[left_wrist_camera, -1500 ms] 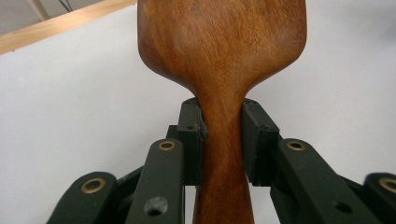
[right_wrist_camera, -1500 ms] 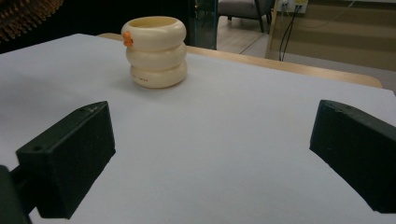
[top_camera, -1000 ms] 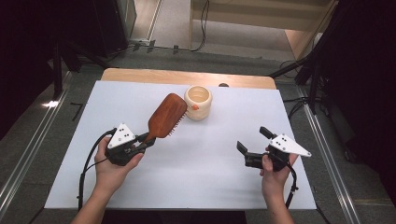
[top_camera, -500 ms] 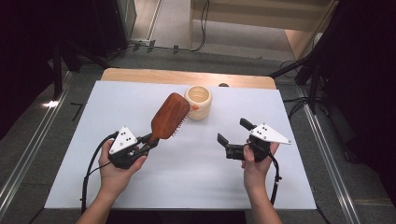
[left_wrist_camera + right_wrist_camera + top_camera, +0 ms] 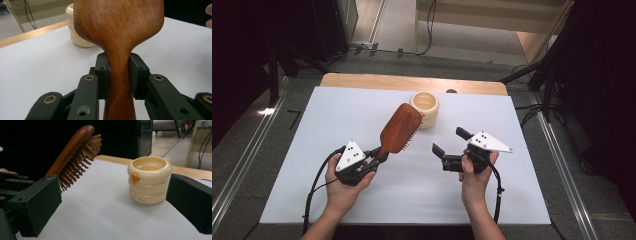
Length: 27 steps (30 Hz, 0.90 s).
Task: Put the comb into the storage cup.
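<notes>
Hairbrush (image 5: 399,129): glossy polished wood. Cup (image 5: 424,108): smooth cream plastic. Table cover (image 5: 337,110): matt white.

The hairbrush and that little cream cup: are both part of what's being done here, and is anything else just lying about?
In use:
- wooden hairbrush, clamped by its handle in the left gripper
- cream ringed cup, which the open right gripper faces

Just there:
- white table cover
- wooden table edge
- cables on the floor behind the table

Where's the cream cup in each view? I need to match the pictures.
High view: cup top centre, behind the brush.
Left gripper view: cup upper left, partly behind the brush.
Right gripper view: cup right of centre.
Shared landmark: the brush.
</notes>
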### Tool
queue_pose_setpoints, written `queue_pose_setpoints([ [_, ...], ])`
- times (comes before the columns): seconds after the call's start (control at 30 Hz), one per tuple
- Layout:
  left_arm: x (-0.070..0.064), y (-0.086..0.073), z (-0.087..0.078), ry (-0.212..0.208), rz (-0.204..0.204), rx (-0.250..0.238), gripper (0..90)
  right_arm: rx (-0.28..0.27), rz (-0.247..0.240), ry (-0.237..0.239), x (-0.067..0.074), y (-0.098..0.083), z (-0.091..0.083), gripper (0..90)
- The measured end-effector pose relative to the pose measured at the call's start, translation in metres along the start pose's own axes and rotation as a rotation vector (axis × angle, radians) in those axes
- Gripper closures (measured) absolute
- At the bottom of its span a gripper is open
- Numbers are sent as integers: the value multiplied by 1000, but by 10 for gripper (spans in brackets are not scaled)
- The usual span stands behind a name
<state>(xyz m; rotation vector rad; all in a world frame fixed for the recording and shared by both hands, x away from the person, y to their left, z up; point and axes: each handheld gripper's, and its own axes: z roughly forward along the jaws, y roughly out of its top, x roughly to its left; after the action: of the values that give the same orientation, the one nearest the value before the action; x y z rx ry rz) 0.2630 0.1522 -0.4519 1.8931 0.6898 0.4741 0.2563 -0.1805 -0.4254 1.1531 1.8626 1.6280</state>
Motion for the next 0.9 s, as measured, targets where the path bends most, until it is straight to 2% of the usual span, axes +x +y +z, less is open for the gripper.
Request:
queue_pose_setpoints([
  [0.3,-8,-5,3,-4,-6,-27,725,0,15,39,15,1,4,0],
  [0.9,-32,-10,13,-47,5,-47,725,32,76,98,31,0,14,0],
])
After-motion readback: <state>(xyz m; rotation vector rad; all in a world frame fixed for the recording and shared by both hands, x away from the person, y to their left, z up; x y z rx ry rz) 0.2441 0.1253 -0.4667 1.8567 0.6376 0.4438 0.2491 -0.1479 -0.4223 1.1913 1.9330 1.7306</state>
